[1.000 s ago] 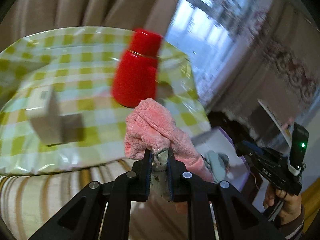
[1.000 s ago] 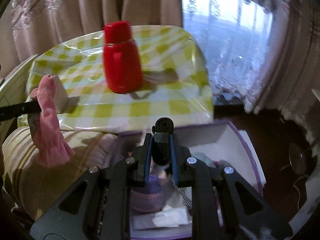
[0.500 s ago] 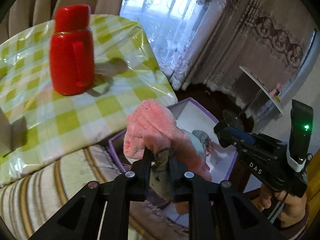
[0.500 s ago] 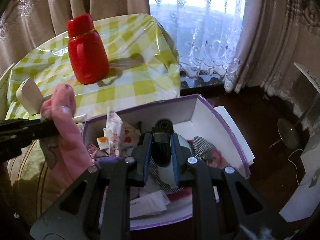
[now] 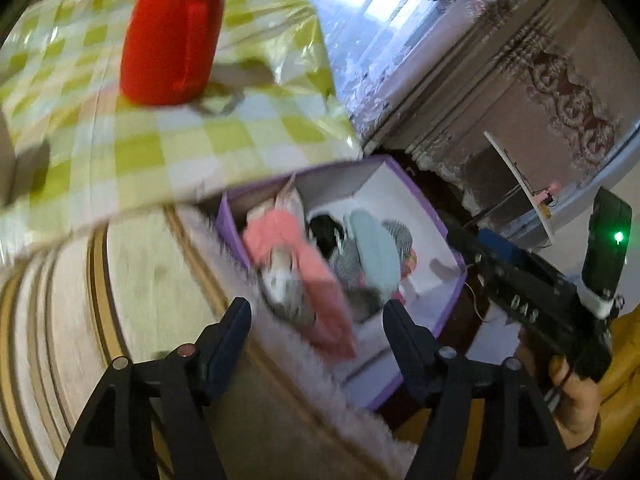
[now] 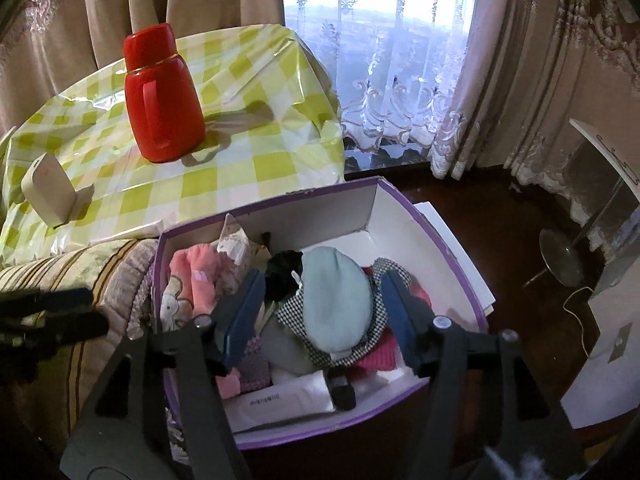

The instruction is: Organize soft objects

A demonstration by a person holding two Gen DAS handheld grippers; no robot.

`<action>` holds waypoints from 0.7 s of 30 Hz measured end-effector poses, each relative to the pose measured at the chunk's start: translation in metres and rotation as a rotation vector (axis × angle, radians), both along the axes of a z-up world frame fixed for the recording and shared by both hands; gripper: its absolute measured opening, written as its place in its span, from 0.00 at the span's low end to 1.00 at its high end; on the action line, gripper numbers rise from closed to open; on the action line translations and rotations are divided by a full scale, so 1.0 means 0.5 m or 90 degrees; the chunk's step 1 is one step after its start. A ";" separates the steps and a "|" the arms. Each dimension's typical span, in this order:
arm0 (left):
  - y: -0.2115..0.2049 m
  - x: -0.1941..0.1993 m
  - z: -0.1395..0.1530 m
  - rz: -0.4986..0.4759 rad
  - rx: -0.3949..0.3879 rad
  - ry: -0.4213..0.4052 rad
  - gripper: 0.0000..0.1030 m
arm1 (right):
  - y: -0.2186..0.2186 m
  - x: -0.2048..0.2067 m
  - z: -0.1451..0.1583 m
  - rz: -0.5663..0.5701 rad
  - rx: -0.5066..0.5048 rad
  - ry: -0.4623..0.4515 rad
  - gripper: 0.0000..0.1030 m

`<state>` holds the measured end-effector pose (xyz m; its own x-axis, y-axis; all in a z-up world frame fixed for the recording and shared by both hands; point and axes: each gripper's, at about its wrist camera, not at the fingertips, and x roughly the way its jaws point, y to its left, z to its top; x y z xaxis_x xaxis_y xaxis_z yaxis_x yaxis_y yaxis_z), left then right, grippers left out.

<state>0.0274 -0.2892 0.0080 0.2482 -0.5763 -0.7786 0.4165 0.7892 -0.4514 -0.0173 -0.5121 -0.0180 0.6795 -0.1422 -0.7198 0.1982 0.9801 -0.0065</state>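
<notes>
Left wrist view is showing the left tongs (image 5: 316, 312) spread wide and released, the pink sock (image 5: 298, 256) lying inside the purple box (image 5: 450, 236) at its left wall. Right tongs (image 6: 320, 300) are gaping empty over the box's pale blue hat (image 6: 334, 300).

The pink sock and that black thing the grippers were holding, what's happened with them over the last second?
Both were let go into the purple box. The left gripper opened and the pink sock now lies at the box's left end. The right gripper opened too; a small black thing lies near the box's front, probably the dropped one. The red flask and white block stayed on the checked table.
</notes>
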 end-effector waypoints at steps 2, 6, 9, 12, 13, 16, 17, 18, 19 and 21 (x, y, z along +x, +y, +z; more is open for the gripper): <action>0.005 -0.018 -0.005 -0.002 -0.004 -0.018 0.68 | 0.003 -0.007 -0.003 -0.007 -0.003 0.005 0.63; -0.016 -0.025 -0.007 -0.019 0.018 -0.029 0.79 | 0.010 -0.018 -0.012 -0.010 -0.005 0.014 0.63; -0.021 -0.026 -0.011 -0.017 0.018 -0.023 0.83 | 0.013 -0.021 -0.016 -0.011 -0.004 0.017 0.63; -0.021 -0.023 -0.012 -0.019 0.009 -0.015 0.88 | 0.013 -0.020 -0.022 -0.009 -0.005 0.023 0.63; -0.023 -0.023 -0.012 -0.020 0.013 -0.013 0.88 | 0.012 -0.019 -0.023 -0.009 -0.004 0.024 0.63; -0.026 -0.024 -0.013 -0.023 0.017 -0.015 0.89 | 0.010 -0.019 -0.025 -0.008 -0.003 0.026 0.63; -0.027 -0.024 -0.013 -0.024 0.017 -0.015 0.89 | 0.010 -0.019 -0.025 -0.008 -0.003 0.026 0.63; -0.027 -0.023 -0.015 -0.025 0.017 -0.015 0.89 | 0.010 -0.019 -0.025 -0.009 -0.003 0.026 0.63; -0.028 -0.022 -0.015 -0.024 0.017 -0.014 0.89 | 0.010 -0.018 -0.025 -0.009 -0.003 0.026 0.63; -0.027 -0.021 -0.015 -0.022 0.015 -0.012 0.89 | 0.007 -0.019 -0.027 -0.010 -0.002 0.026 0.63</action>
